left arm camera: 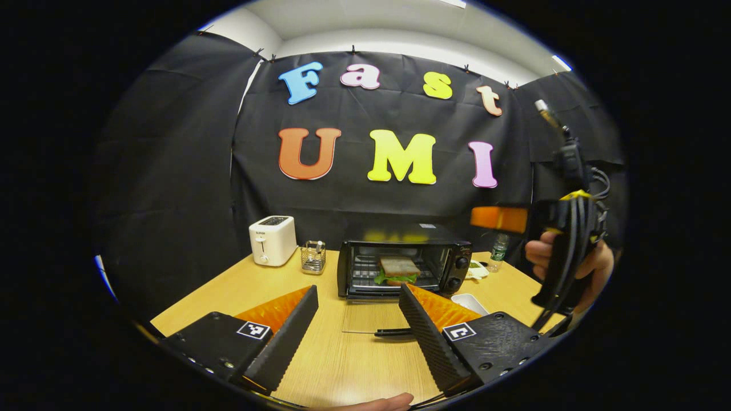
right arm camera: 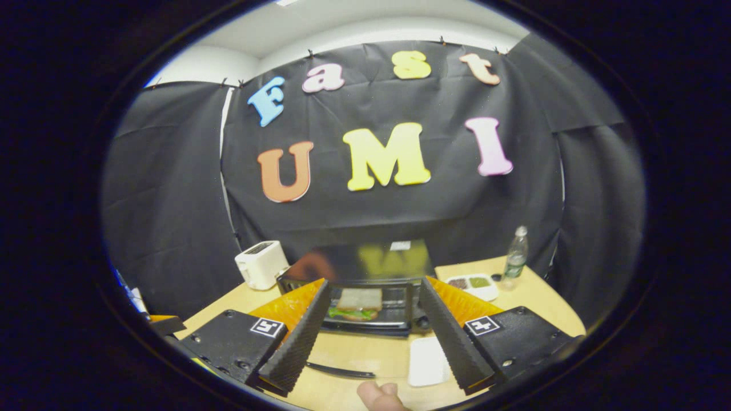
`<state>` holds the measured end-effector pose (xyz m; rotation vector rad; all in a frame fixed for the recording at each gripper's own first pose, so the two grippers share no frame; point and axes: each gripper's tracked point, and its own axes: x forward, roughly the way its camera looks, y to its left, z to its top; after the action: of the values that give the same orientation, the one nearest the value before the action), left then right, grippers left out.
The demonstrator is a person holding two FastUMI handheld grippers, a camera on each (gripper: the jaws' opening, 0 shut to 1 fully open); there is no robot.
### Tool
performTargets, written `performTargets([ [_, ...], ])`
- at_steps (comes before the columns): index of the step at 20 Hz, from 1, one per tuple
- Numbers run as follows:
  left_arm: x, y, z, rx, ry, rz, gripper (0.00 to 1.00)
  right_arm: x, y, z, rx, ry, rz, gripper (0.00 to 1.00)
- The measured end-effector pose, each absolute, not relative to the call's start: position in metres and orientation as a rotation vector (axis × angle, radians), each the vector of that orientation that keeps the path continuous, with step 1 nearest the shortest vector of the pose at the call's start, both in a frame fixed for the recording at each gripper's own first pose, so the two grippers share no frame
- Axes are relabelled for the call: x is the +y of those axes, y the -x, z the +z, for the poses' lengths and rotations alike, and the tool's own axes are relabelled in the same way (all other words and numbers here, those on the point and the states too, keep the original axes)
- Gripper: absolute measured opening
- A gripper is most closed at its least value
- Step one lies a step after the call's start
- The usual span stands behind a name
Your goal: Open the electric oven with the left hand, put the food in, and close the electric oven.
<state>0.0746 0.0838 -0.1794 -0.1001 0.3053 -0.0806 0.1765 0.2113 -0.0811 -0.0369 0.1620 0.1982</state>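
- Centre frame, left gripper view: sandwich [left arm camera: 398,269] sits on the rack inside the electric oven [left arm camera: 404,267], its glass door [left arm camera: 365,317] lying open on the worktop [left arm camera: 337,365].
- Left tongs [left arm camera: 357,322] and right tongs [right arm camera: 371,325] both gape wide, empty.
- Closing step looms: left tongs must lift the door's handle [left arm camera: 393,331].

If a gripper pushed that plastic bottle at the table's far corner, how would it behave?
The plastic bottle stands tall and narrow, so it would probably tip rather than slide. It looks clear and thin-walled, likely light. Being round, it could roll toward the table edge once down.

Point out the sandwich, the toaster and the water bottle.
sandwich [left arm camera: 399,266], left gripper view, top bread slice.
toaster [left arm camera: 273,241], left gripper view, front face.
water bottle [right arm camera: 516,258], right gripper view, middle of its body.
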Motion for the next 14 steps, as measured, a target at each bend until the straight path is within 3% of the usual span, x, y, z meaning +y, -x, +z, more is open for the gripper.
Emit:
performTargets([
  [1, 0.078, -0.079, -0.186, 0.317, 0.099, -0.093, 0.94, 0.202, -0.169, -0.071, 0.137, 0.03, 0.185, 1.0],
  [2, 0.072, -0.082, -0.194, 0.335, 0.098, -0.102, 0.94, 0.191, -0.163, -0.059, 0.115, 0.018, 0.17, 0.89],
  [3, 0.068, -0.087, -0.202, 0.357, 0.097, -0.107, 0.94, 0.178, -0.158, -0.049, 0.092, 0.004, 0.145, 0.89],
  [4, 0.063, -0.09, -0.213, 0.383, 0.098, -0.109, 0.94, 0.165, -0.153, -0.04, 0.068, -0.004, 0.119, 1.0],
  [5, 0.055, -0.093, -0.222, 0.407, 0.099, -0.122, 0.94, 0.153, -0.145, -0.035, 0.056, -0.007, 0.098, 0.89],
  [9, 0.02, -0.101, -0.258, 0.493, 0.094, -0.176, 0.94, 0.113, -0.119, -0.013, 0.022, 0.017, 0.055, 0.89],
  [10, 0.012, -0.101, -0.269, 0.515, 0.092, -0.187, 0.94, 0.104, -0.115, -0.006, 0.009, 0.027, 0.044, 1.0],
  [14, -0.015, -0.095, -0.311, 0.626, 0.092, -0.229, 0.95, 0.08, -0.1, 0.014, -0.036, 0.023, 0.042, 1.0],
])
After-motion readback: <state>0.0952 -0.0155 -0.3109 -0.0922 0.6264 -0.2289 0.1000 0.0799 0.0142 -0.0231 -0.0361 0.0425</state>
